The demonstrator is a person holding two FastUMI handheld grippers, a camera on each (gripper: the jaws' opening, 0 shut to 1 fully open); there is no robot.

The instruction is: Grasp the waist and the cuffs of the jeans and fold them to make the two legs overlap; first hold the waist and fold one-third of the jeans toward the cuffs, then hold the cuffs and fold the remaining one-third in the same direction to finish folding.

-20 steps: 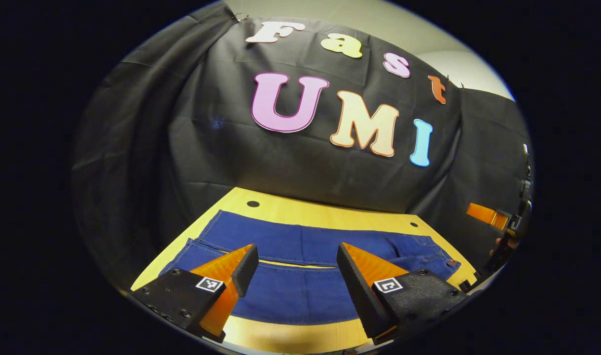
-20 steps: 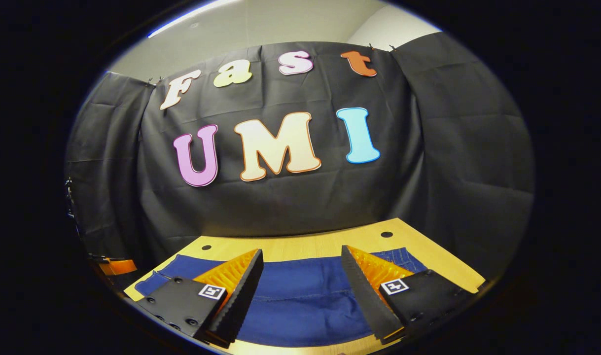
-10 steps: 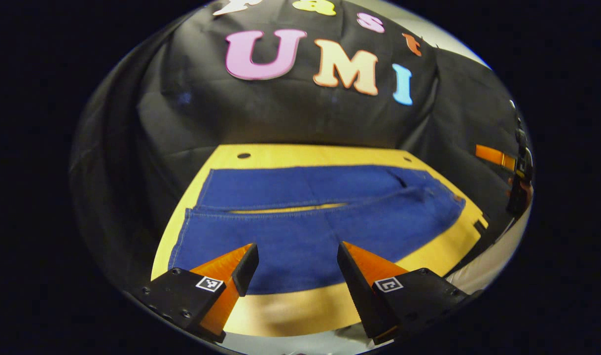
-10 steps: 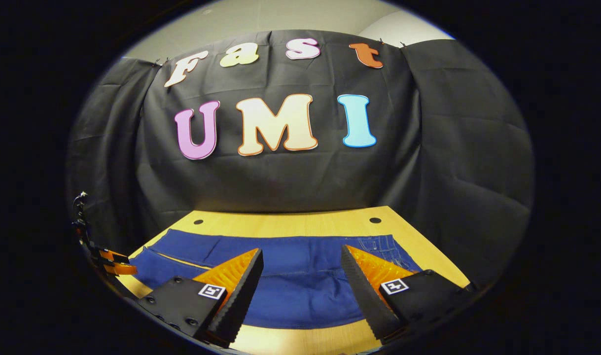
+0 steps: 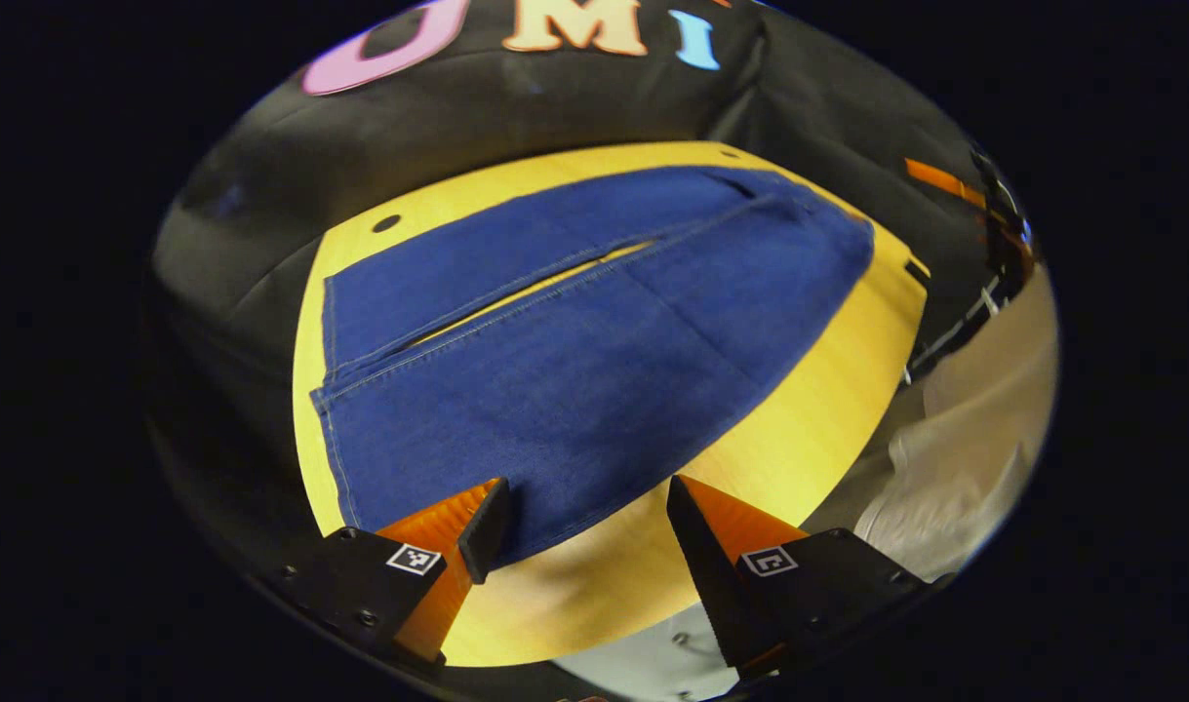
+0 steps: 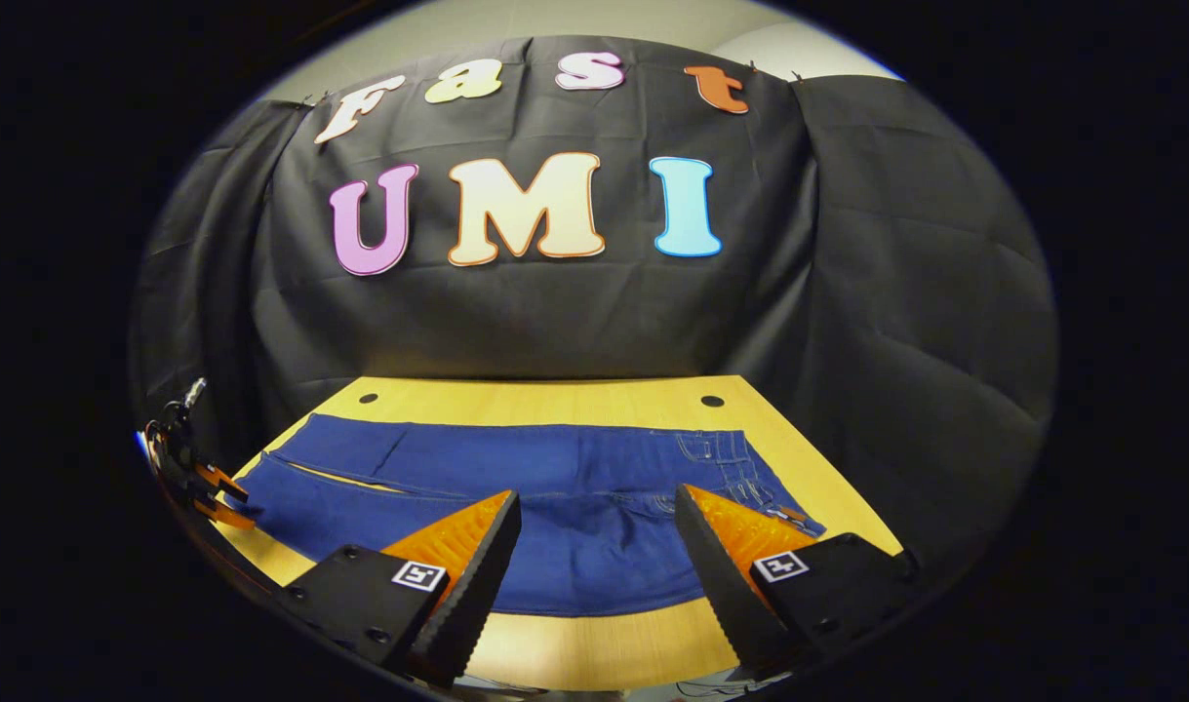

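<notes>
**Jeans flat, both grippers above the near edge, nothing held**

Jeans spread flat on the wooden worktop, both legs side by side with a thin strip of wood between them; cuffs toward the left gripper, waist toward the right; near leg edge running along the front of the worktop.

Left gripper tilted down over the cuff end, jaws apart, empty, near the hem of the closer leg; right gripper poised above the near edge beside the waist, jaws likewise apart and empty; other gripper glimpsed far off at the side of each view.

Likely next: pinching waist and cuff of the near leg to lay it over the far one. Risks, as judged: catching only the top layer of denim, leaving the under layer behind; uneven lift between the two ends, twisting the leg; dragging the whole garment along the smooth wood instead of folding; jaws closing on the worktop edge rather than cloth.
</notes>
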